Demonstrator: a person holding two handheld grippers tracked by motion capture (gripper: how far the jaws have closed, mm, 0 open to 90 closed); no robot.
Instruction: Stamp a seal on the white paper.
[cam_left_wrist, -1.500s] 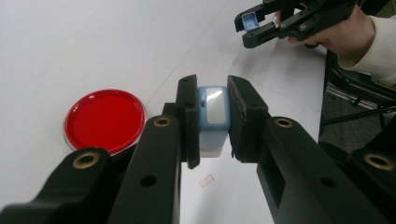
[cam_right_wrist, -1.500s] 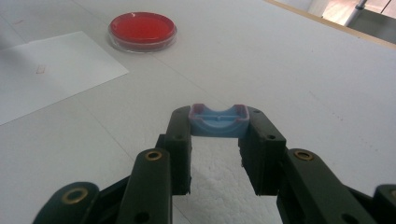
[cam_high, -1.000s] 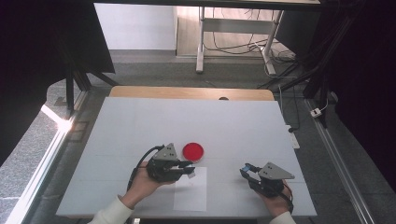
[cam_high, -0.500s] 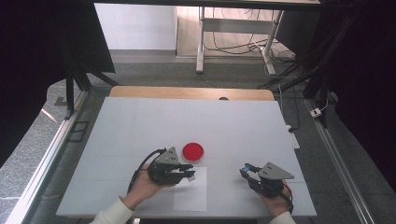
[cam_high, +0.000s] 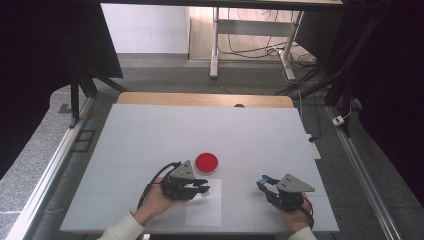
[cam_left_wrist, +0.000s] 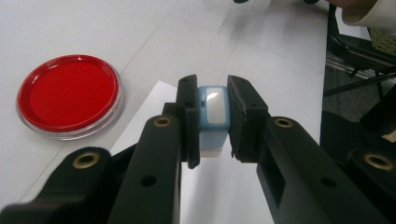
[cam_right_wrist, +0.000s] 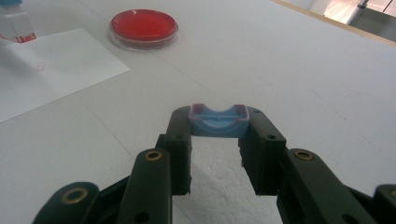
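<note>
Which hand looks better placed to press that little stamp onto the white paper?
Left, probably: its hand-held gripper already holds the small blue-and-white stamp over the white paper sheet, while the right holds only the blue cap.

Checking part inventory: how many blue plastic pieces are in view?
2. A blue stamp clamped in the left gripper over the paper sheet; a blue cap clamped in the right gripper.
</note>
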